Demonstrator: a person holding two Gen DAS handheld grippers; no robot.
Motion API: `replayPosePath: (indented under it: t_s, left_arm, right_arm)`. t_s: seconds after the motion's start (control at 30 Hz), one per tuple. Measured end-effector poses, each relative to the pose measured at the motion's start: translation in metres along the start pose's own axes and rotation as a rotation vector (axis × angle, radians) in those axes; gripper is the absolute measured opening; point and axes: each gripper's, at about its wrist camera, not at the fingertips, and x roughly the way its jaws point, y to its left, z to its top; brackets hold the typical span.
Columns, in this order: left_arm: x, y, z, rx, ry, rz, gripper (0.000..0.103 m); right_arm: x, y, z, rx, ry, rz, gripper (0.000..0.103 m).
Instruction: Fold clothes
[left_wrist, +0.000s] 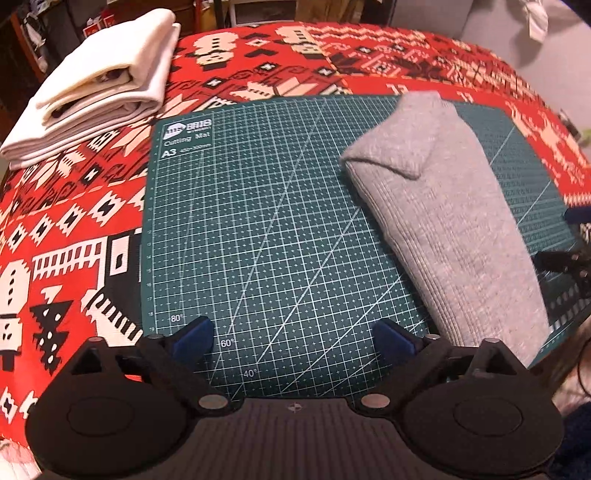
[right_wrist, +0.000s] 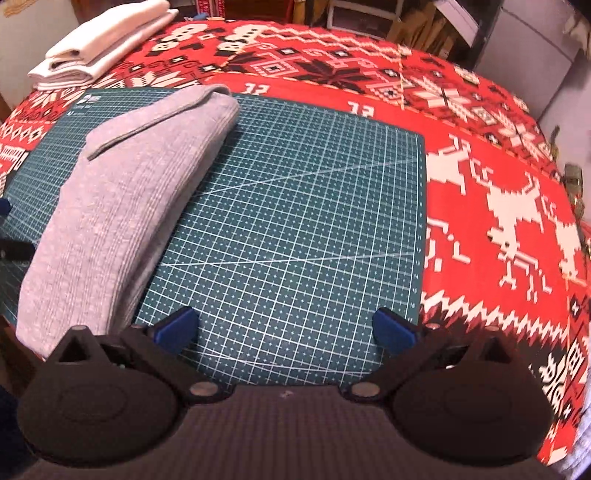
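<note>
Grey folded garment (left_wrist: 447, 221) lies diagonally on our green cutting mat (left_wrist: 258, 229), which covers a red patterned cloth (left_wrist: 74, 206). We hold our left gripper (left_wrist: 293, 338) and right gripper (right_wrist: 284, 326) wide apart, empty, above the mat. White folded clothes (left_wrist: 96, 85) sit at the far left corner.

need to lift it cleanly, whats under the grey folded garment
The grey garment lies on the green cutting mat, which sits on the red patterned cloth. Anything tucked beneath or inside its folds is hidden.
</note>
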Motion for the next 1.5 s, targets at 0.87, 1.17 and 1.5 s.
replayPosePath:
  t_s: [0.87, 1.17, 1.5]
  left_arm:
    - [0.013, -0.009, 0.019, -0.053, 0.109, 0.037, 0.103]
    - [0.014, -0.008, 0.026, -0.172, 0.089, 0.071, 0.091]
    - [-0.038, 0.018, 0.042, -0.346, -0.056, -0.21, 0.026]
  right_arm:
    - [0.013, 0.003, 0.029, 0.049, 0.205, -0.021, 0.103]
    - [0.0, 0.005, 0.022, 0.087, 0.13, -0.023, 0.085]
    - [-0.033, -0.003, 0.063, 0.21, -0.013, 0.201, 0.013]
